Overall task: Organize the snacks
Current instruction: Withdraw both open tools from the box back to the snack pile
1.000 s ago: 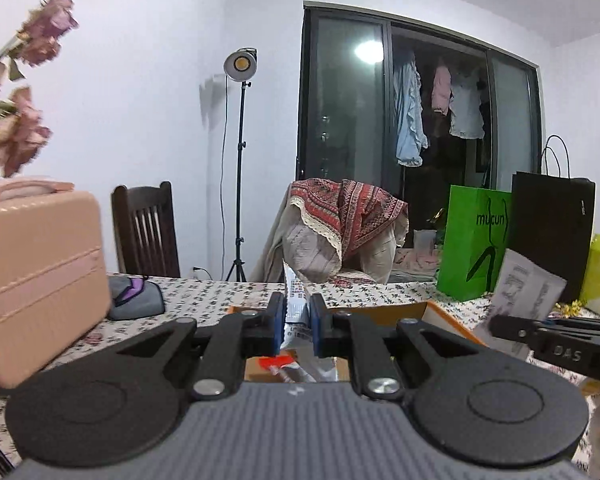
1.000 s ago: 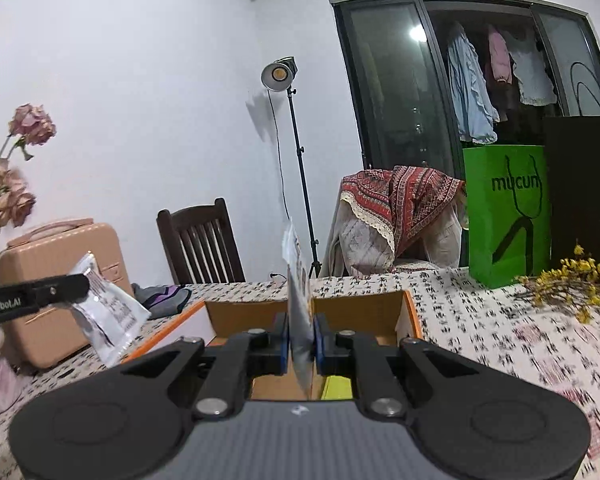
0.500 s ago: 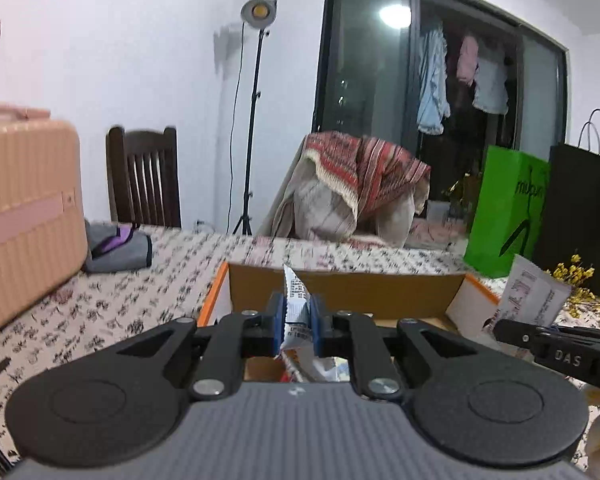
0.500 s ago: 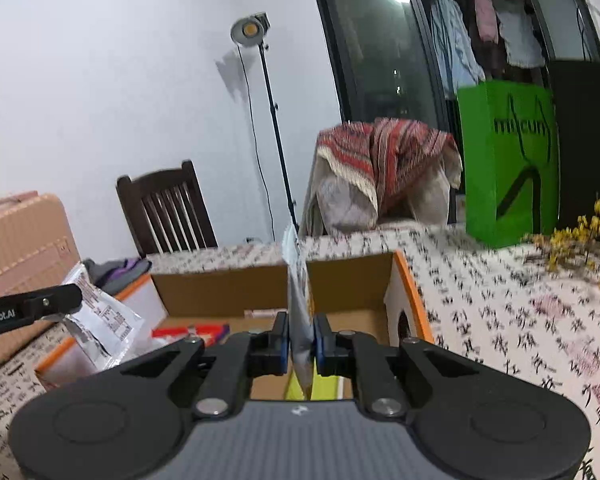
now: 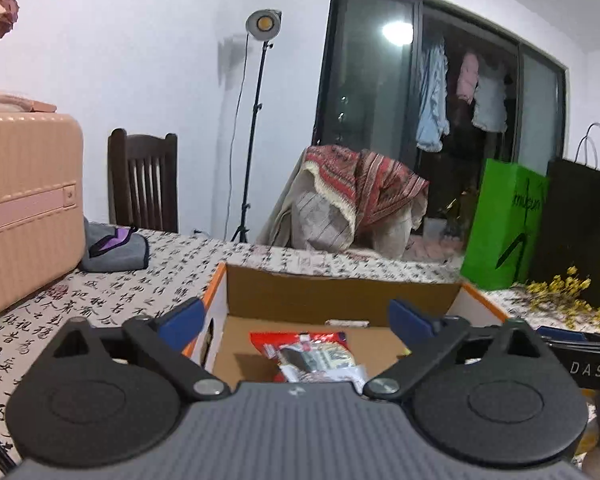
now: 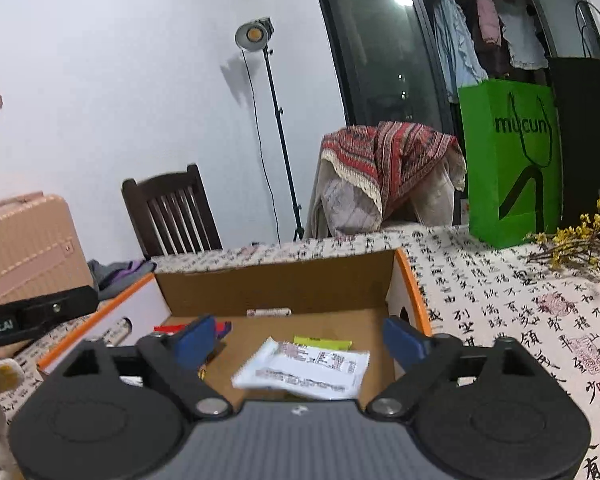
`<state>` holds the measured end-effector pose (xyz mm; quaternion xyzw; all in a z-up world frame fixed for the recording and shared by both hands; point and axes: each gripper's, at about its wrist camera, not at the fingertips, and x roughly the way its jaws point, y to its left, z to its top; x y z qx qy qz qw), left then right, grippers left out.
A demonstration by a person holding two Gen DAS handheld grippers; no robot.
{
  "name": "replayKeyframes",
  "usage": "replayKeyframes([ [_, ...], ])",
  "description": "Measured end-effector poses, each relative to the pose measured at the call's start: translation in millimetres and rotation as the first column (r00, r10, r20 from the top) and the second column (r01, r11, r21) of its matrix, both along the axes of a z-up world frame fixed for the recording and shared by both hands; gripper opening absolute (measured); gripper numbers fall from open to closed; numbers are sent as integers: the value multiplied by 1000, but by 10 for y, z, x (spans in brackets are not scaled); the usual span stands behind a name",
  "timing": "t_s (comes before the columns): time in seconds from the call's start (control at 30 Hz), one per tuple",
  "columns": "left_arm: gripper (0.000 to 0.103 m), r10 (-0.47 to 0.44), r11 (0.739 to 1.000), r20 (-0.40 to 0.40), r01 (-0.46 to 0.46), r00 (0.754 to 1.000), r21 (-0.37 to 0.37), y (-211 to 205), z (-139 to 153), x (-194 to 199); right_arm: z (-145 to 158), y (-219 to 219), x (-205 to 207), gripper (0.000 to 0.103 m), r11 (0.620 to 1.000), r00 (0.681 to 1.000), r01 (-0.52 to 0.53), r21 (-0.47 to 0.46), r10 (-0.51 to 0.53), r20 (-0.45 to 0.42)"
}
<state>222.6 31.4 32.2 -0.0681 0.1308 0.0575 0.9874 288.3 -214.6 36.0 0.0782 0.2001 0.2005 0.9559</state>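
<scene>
Both packets have dropped into the orange-edged cardboard box point(image 6: 276, 280): left tool point(image 5: 296, 320) and right tool point(image 6: 300, 338) opening, nothing between them; white printed snack packet point(image 6: 304, 370) lies inside.

A red packet point(image 5: 300, 342) and a white packet point(image 6: 304, 368) lie flat in the open box point(image 6: 276, 284), yellow packet point(image 6: 322, 343) beneath.

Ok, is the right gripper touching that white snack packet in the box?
Apart. The right wrist view shows the right gripper with its jaws opening wide, and the white snack packet lying between them clear of both pads.
</scene>
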Motion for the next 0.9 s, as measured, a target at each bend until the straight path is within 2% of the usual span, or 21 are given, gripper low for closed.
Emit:
replayKeyframes([
  [0.07,103,4,1000,4,-4,1000,1,-13,7,-19,23,-15,-21,103,1000,1000,7,5,-7,5],
  [0.4,103,23,1000,3,-23,1000,-19,-1,35,-51,171,-106,-155,103,998,998,58,1,-58,7],
  [0.9,103,50,998,-15,-50,999,-37,20,26,-52,164,-131,-142,103,999,996,53,2,-53,-73],
])
